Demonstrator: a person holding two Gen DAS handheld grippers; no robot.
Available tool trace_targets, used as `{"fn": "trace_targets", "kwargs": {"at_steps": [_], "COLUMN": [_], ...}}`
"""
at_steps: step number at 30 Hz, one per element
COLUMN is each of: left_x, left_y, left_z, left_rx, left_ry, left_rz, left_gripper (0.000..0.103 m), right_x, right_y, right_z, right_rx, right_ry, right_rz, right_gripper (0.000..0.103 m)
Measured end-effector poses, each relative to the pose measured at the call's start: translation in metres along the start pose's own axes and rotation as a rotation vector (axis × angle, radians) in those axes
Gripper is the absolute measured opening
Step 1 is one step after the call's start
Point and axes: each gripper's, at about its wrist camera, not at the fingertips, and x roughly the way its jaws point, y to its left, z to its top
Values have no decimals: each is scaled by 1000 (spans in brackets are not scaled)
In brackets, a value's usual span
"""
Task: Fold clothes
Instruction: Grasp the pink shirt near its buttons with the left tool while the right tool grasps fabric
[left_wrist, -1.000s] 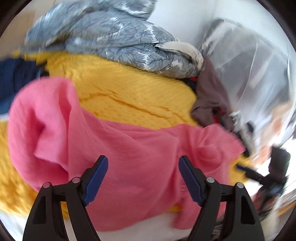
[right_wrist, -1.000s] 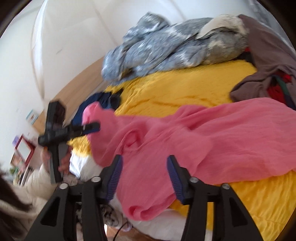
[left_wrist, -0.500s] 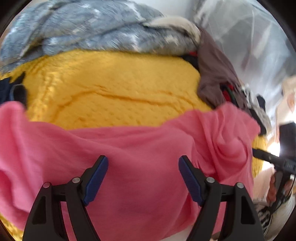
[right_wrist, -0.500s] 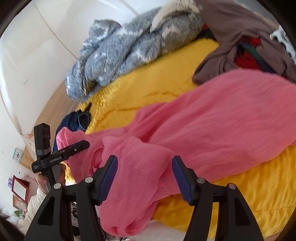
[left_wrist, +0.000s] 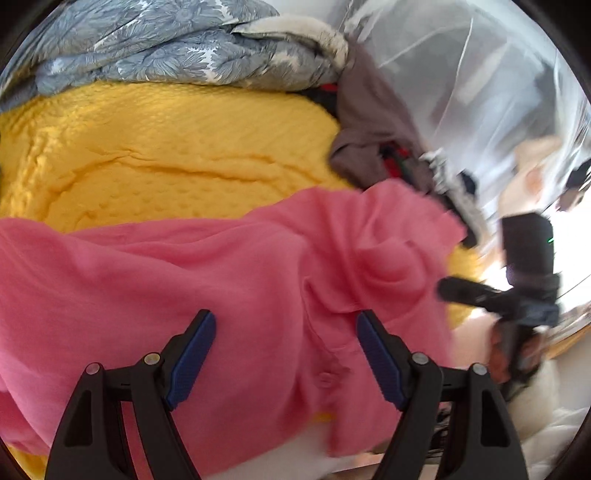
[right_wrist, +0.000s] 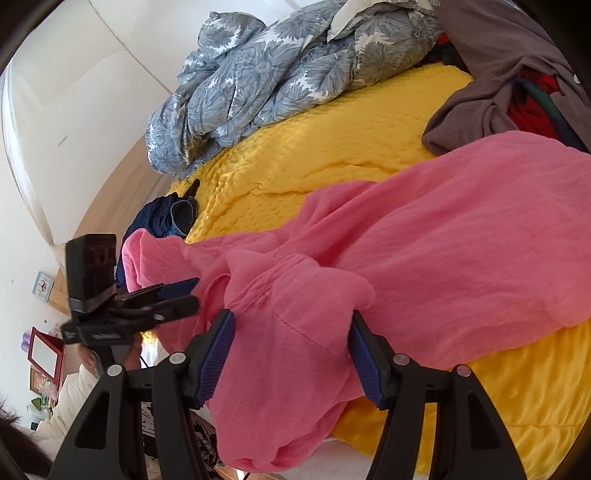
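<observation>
A crumpled pink garment lies across the yellow blanket near the bed's front edge. My left gripper hovers open just above its middle, with nothing pinched between the blue pads. In the right wrist view the same pink garment ends in a bunched fold. My right gripper stands open astride that fold; cloth fills the gap but is not squeezed. Each gripper shows in the other's view: the right gripper at the garment's right end, the left gripper at its left end.
A grey floral duvet is heaped at the back of the bed. Brown clothing over red items lies at the right, and a dark blue garment at the left edge. Clear plastic sheeting hangs on the right.
Both grippers have sunk closer to the pink garment. The left wrist view swung right along it, and the right gripper now straddles the bunched fold.
</observation>
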Motion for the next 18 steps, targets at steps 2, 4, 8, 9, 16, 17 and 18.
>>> {"fn": "trace_targets", "kwargs": {"at_steps": [2, 4, 8, 9, 16, 17, 18], "left_x": [-2, 4, 12, 14, 24, 25, 25], "left_y": [-1, -5, -9, -9, -6, -7, -7], "left_z": [0, 0, -2, -2, 0, 0, 0], "left_rx": [-12, 6, 26, 31, 23, 26, 31], "left_ry": [-4, 11, 10, 9, 39, 39, 43], "left_rz": [-22, 6, 34, 41, 55, 58, 59], "left_gripper": [81, 81, 78, 72, 38, 26, 21], "right_x": [-1, -2, -1, 0, 3, 3, 3], "right_y": [-3, -4, 0, 1, 6, 8, 10], "right_z": [1, 1, 0, 0, 0, 0, 0], "right_rx": [12, 17, 4, -1, -25, -35, -48], "right_ry": [-1, -4, -4, -2, 2, -1, -4], "right_rz": [0, 1, -3, -4, -14, -19, -27], "right_gripper": [63, 64, 64, 64, 63, 60, 57]}}
